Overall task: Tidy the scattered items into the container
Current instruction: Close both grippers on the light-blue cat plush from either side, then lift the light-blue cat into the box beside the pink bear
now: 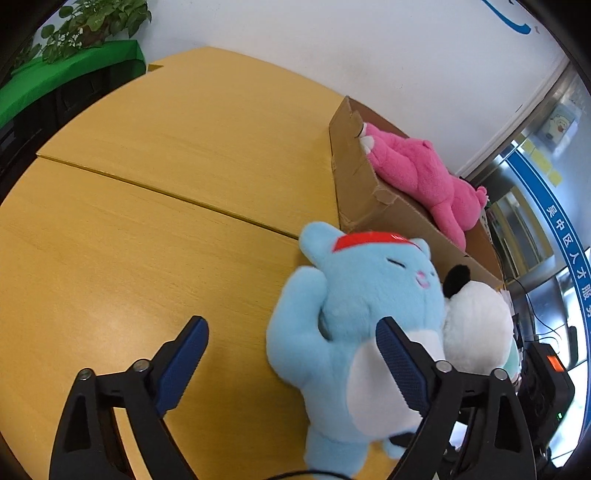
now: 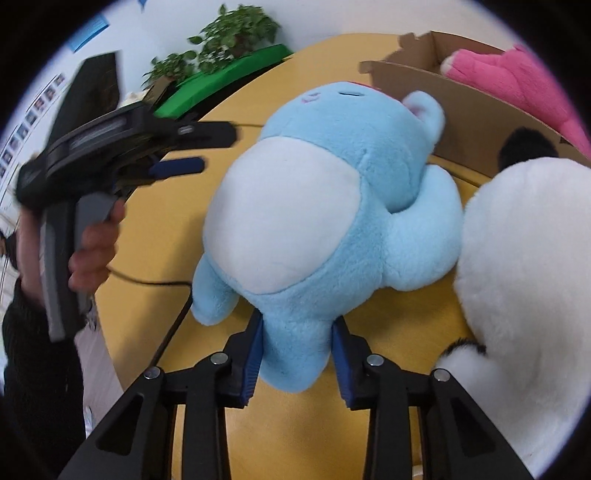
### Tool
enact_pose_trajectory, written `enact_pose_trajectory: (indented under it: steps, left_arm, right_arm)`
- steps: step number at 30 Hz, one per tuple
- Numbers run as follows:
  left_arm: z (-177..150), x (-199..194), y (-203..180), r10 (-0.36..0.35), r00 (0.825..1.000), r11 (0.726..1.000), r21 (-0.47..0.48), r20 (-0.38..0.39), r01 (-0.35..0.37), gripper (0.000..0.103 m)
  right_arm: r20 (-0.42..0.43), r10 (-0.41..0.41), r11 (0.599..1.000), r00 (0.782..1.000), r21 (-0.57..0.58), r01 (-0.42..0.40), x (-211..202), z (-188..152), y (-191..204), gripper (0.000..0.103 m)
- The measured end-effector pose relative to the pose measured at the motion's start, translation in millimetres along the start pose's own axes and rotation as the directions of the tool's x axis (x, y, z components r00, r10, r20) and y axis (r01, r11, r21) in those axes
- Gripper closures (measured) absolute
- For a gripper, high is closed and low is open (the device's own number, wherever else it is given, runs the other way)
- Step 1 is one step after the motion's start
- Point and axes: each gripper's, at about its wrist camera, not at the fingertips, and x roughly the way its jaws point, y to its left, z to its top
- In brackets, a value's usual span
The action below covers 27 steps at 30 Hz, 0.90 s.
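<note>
A light blue plush toy (image 1: pixel 362 295) (image 2: pixel 314 206) with a white belly and a red cap lies on the yellow wooden table (image 1: pixel 166 184), its head against the cardboard box (image 1: pixel 354 173) (image 2: pixel 461 99). My right gripper (image 2: pixel 298 332) is shut on the plush's lower leg, a blue pad pressing each side. My left gripper (image 1: pixel 291 326) (image 2: pixel 207 149) is open beside the toy. Its right finger lies over the belly and its left finger stands over bare table. A white plush (image 1: pixel 476 325) (image 2: pixel 524 258) with a black ear lies right of the blue one. A pink plush (image 1: pixel 417 170) (image 2: pixel 517 81) lies in the box.
A potted plant (image 1: pixel 92 22) (image 2: pixel 232 33) stands on a green-covered shelf beyond the table's far edge. A black cable (image 2: pixel 147 282) runs across the table's near left. A hand (image 2: pixel 92 251) holds the left gripper's handle. A seam (image 1: pixel 147 184) crosses the tabletop.
</note>
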Motion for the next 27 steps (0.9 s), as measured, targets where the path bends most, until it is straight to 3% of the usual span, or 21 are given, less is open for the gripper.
enact_pose_trajectory:
  steps: [2,3,5,11,14,20,24,27]
  left_arm:
    - [-2.1,13.7,0.6,0.010,0.999,1.000,0.017,-0.051,-0.009,0.029]
    - [-5.0,21.1,0.7,0.016,0.996,1.000,0.027,-0.082,-0.014,0.047]
    - [-12.0,25.6,0.1,0.017,0.993,0.999,0.042,-0.113,-0.012,0.072]
    - [-25.2,17.1,2.5,0.027,0.990,0.997,0.080,-0.135,-0.016,0.081]
    - [-24.6,6.1,14.4,0.044,0.991,0.996,0.087,-0.130,-0.033,0.099]
    - [-22.5,6.5,43.6,0.093,0.983,0.994,0.066,-0.161,-0.083,0.100]
    - [-25.1,-4.5,47.0,-0.038,0.990,0.999,0.015,-0.135,0.040,0.100]
    - [-21.3,-12.4,50.3,-0.084,0.991,0.996,-0.008,-0.102,0.084,0.097]
  right_arm:
    - [-0.015,0.020,0.999,1.000,-0.032,-0.021,-2.5,-5.9,5.1,0.071]
    - [-0.022,0.035,0.999,0.999,-0.036,-0.036,-3.7,-7.6,5.9,0.071]
    - [-0.038,0.067,0.997,0.997,-0.044,-0.068,-6.0,-10.8,7.2,0.071]
    - [-0.026,0.147,0.989,0.989,0.033,-0.146,-24.5,-14.4,-4.9,0.059]
    - [0.021,0.134,0.986,0.991,0.095,-0.136,-38.2,-10.9,-19.8,0.059]
    - [0.087,0.067,0.976,0.994,0.199,-0.083,-42.0,15.3,-42.4,0.058]
    - [0.114,-0.013,0.965,0.993,0.260,-0.018,-31.1,26.5,-45.8,0.059]
    - [0.086,0.005,0.968,0.996,0.251,-0.026,-16.6,28.7,-45.4,0.063]
